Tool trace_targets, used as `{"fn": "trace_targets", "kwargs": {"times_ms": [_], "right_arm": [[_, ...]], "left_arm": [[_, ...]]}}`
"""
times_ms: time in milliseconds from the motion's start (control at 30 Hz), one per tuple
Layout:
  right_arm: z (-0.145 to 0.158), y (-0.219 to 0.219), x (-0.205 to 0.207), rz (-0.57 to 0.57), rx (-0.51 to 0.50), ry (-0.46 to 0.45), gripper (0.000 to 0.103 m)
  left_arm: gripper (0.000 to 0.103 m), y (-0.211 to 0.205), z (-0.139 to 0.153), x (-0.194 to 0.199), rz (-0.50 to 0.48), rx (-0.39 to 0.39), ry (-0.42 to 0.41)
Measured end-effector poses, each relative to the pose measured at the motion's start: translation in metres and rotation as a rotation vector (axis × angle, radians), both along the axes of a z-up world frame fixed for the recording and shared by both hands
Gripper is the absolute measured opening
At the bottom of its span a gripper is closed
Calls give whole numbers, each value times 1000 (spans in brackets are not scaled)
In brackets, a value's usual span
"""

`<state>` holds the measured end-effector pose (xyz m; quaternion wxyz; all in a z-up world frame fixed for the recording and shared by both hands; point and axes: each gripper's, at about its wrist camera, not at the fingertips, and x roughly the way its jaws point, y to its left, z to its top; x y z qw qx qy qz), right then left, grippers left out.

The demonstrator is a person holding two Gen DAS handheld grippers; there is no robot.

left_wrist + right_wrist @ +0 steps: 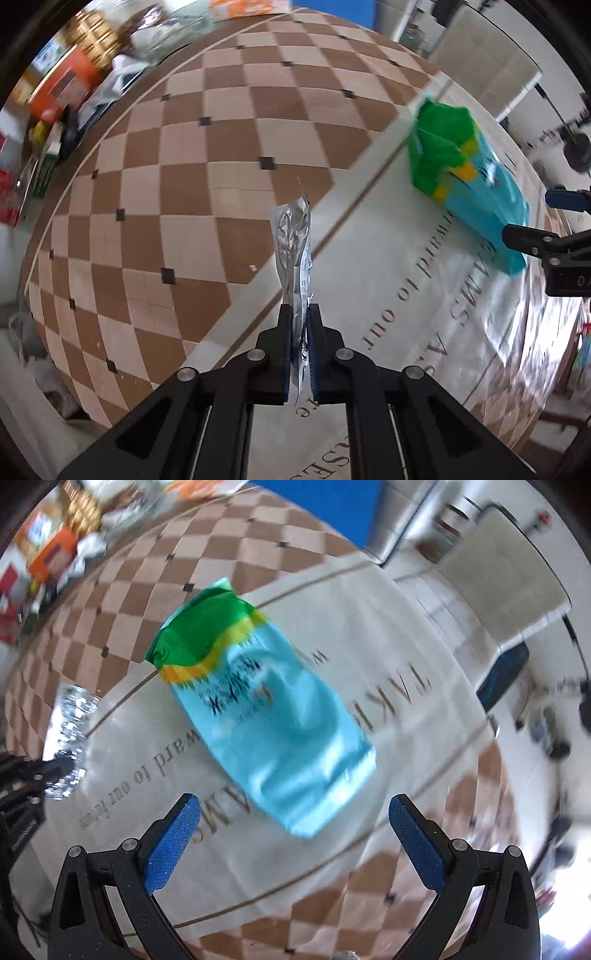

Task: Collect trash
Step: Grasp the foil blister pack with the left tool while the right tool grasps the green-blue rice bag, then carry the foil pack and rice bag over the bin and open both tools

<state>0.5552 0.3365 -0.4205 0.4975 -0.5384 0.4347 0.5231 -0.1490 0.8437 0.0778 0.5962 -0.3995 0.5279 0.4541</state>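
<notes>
Left claw (300, 321) pinches a limp foil wrapper (293, 243); right claw (293, 845), spread, hovers over a light, crinkly snack bag (266, 716), best gripped at its edge.

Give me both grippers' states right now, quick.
Left gripper: shut on the silver foil wrapper.
Right gripper: open, empty, above the blue-green snack bag.

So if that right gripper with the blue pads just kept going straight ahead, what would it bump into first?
Most likely the blue-and-green snack bag lying on the white mat. The right gripper is open and the bag's lower end sits between its pads, though motion blur makes the depth uncertain.
</notes>
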Motion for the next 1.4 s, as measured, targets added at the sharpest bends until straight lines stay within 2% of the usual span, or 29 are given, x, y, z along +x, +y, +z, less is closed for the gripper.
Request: {"fn": "trace_targets", "kwargs": {"times_ms": [133,233,300,433,500,733,833,933,1100,1167,1233,1400], "right_arm": [[-21,37,-21,119,-58,-40,103],[-48,56,-31,186,-142,-60,103],[-60,63,-30,176,-162,-82,103],[-63,78,-24,108,-135,-19,94],[-57,69,-19,73,-129,23,87],[-56,-16,11,-150,-164,158,86],[-65,-46,18,-201,-198,157,90],[-68,-54,31,-270,-198,229,95],[-67,-52,38,-256,-171,212,97],[-57,-55,19,-237,-155,192,97],[-58,-51,15,-225,-138,158,97],[-58,-64,12,-247,-97,159,86]], "left_arm": [[6,24,-3,-19,48,-31,-55],[13,31,-8,-27,58,-66,-69],[15,34,-11,-30,62,-82,-66],[14,39,-19,-42,72,-99,-46],[14,39,-22,-51,80,-102,-39],[14,21,-17,-63,43,-120,-36],[14,31,-14,-64,28,-113,-14],[15,47,-9,-67,25,-121,-10],[14,59,-11,-51,-6,-100,22],[7,50,-8,-41,-10,-73,60],[6,35,-8,-29,-31,-50,69],[6,7,10,-21,-76,-1,99]]}}
